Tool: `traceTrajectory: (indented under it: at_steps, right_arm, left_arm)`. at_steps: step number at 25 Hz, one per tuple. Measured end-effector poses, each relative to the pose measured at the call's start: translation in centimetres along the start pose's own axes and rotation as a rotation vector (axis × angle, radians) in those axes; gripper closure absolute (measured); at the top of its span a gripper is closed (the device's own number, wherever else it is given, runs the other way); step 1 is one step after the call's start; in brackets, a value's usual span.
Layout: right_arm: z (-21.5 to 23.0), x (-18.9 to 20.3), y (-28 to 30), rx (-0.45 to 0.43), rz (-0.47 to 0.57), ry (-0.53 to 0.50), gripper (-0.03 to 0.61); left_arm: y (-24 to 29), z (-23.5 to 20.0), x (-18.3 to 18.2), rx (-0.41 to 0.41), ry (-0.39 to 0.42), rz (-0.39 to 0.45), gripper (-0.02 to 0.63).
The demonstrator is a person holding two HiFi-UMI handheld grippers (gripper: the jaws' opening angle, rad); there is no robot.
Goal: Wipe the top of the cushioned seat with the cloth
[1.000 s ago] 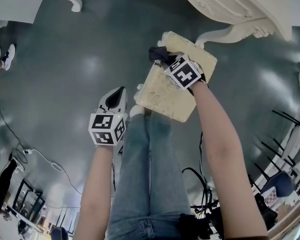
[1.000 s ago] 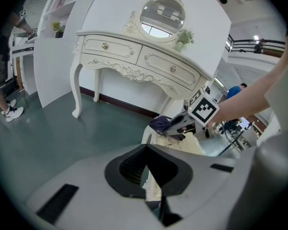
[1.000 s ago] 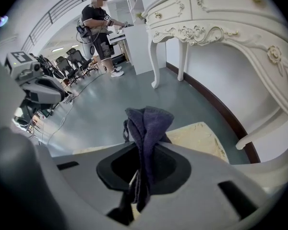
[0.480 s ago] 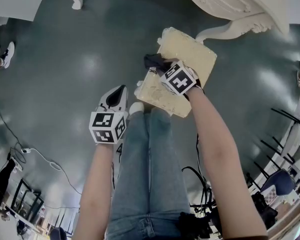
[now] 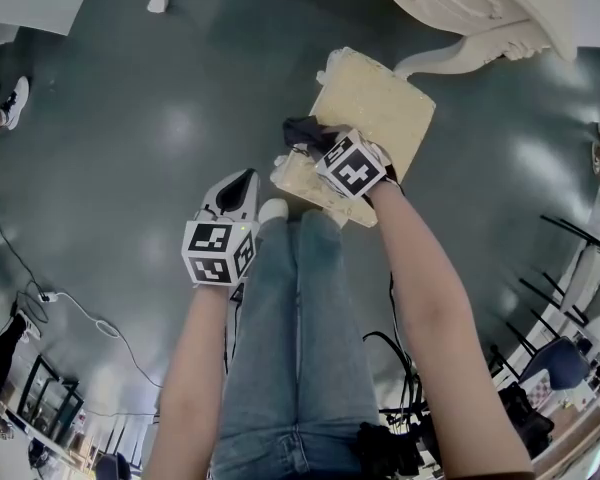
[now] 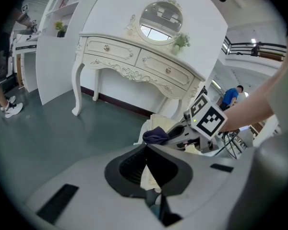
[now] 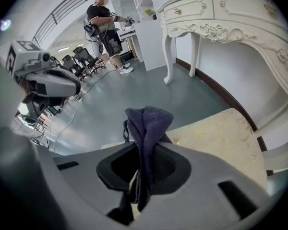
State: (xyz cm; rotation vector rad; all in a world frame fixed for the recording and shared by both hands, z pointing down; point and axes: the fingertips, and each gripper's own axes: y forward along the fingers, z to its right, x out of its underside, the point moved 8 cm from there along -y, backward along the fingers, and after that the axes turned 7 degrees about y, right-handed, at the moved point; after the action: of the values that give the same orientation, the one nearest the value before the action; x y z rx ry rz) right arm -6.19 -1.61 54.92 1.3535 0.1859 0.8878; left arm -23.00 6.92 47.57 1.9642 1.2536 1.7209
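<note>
**A:** Where's the left gripper [image 5: 242, 178]?

**B:** Left of the cushioned seat [image 5: 380, 108], fingers closed on nothing.

**A:** And the right gripper [image 5: 315, 140]?

**B:** Its fingers are clamped on the bunched cloth [image 5: 302, 128], over the seat's near left edge. The seat's long axis runs away toward the dressing table [image 5: 480, 8]. I'd wipe that way.

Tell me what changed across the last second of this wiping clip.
The right hand-held gripper, shut on the cloth, slid a little toward the person along the cushioned seat, near its left edge in the head view. The left hand-held gripper stayed shut and empty beside the leg.
</note>
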Motion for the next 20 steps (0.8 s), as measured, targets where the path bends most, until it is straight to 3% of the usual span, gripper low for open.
traceTrajectory:
  at_steps: [14, 20]
  right_arm:
    - [-4.2, 1.5, 0.7, -0.03, -0.029, -0.002, 0.545]
    - [-6.3, 2.0, 0.8, 0.01, -0.039, -0.024, 0.544]
  left_arm:
    - [-1.0, -0.8, 0.8, -0.001, -0.021, 0.006, 0.609]
    - [-1.3, -1.0, 0.7, 0.007, -0.017, 0.006, 0.609]
